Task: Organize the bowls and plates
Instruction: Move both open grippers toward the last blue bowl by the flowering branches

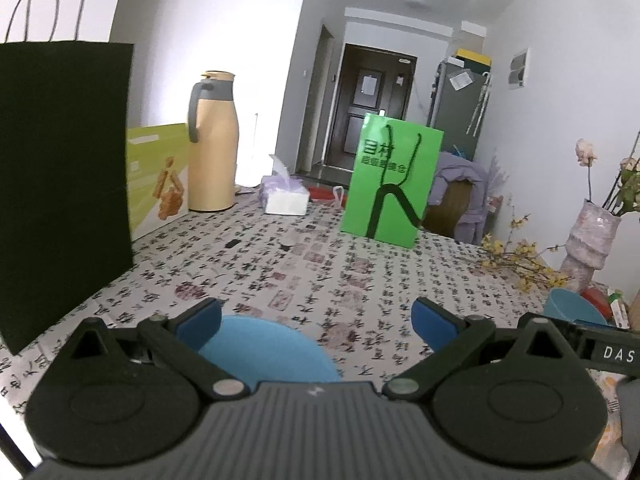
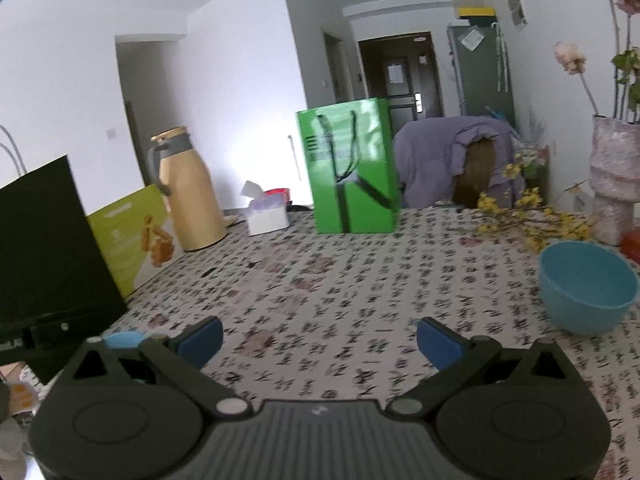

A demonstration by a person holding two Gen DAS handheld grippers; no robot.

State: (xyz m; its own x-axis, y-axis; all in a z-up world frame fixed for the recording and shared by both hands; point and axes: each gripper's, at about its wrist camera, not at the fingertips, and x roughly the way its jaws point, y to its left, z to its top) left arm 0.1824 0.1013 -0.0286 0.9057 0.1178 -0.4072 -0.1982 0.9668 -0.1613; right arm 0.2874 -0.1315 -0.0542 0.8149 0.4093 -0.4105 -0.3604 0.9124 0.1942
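**Grippers spread, plate and bowl waiting**

Left gripper [image 1: 316,316]: spread wide, nothing between the pads, hovering low over the desk [image 1: 360,272]. Right gripper [image 2: 320,338]: likewise spread and empty, angled down over bare patterned cloth.

Plate [image 1: 264,352]: blue, flat on the desk, just under and slightly left of the left gripper's line, part hidden by the gripper body. Bowl [image 2: 588,284]: blue, upright, off to the right gripper's right, near the yellow flowers [image 2: 532,216] and the vase [image 2: 612,184]. Well apart, plate and bowl. Whether more dishes lie out of view: cannot tell.

Likely step: reaching for one dish to bring it to the other.

For the bowl: swing right, square up to the rim, take one wall between the pads, one pad inside and one outside. Avoid brushing the flower stems or nudging the vase.

For the plate: come in low and flat at the near edge, slip one pad under the rim, close gently; thin plastic probably slides on the cloth before it lifts.

Keep clear of the black bag [image 1: 64,184] at left.
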